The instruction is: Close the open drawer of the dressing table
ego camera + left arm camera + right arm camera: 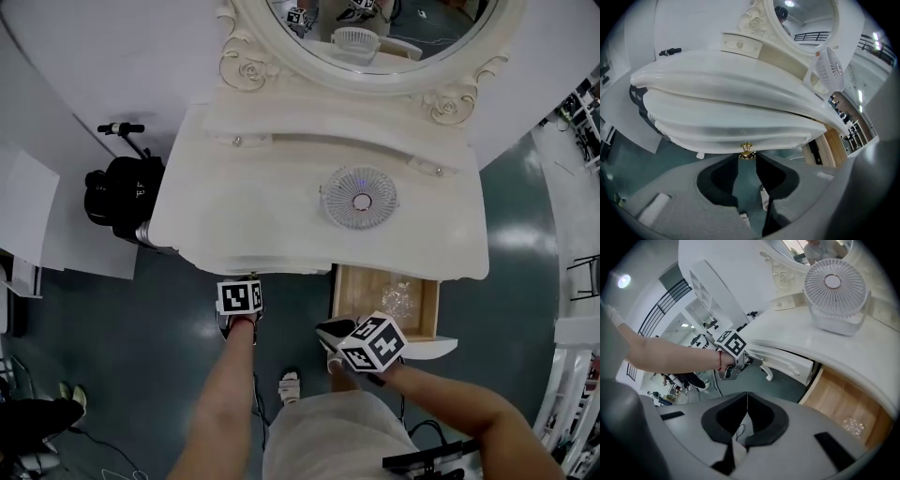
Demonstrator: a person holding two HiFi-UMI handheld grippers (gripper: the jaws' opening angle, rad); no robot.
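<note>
The white dressing table (262, 202) has its right-hand drawer (367, 292) pulled out, showing a bare wooden floor and a white front (429, 349). My right gripper (330, 330) hangs just left of that drawer's front corner; its jaws (747, 397) meet with nothing between them. The drawer's wooden inside (836, 399) lies to the right in the right gripper view. My left gripper (241, 281) is at the table's front edge, further left. There its jaws (746, 157) close on a small gold knob (746, 150) under the curved front.
A small white fan (359, 197) stands on the tabletop below the oval mirror (375, 33). Crumpled clear plastic (401, 298) lies in the open drawer. A black bag (114, 192) sits on the floor left of the table. The person's sandalled foot (289, 384) is below.
</note>
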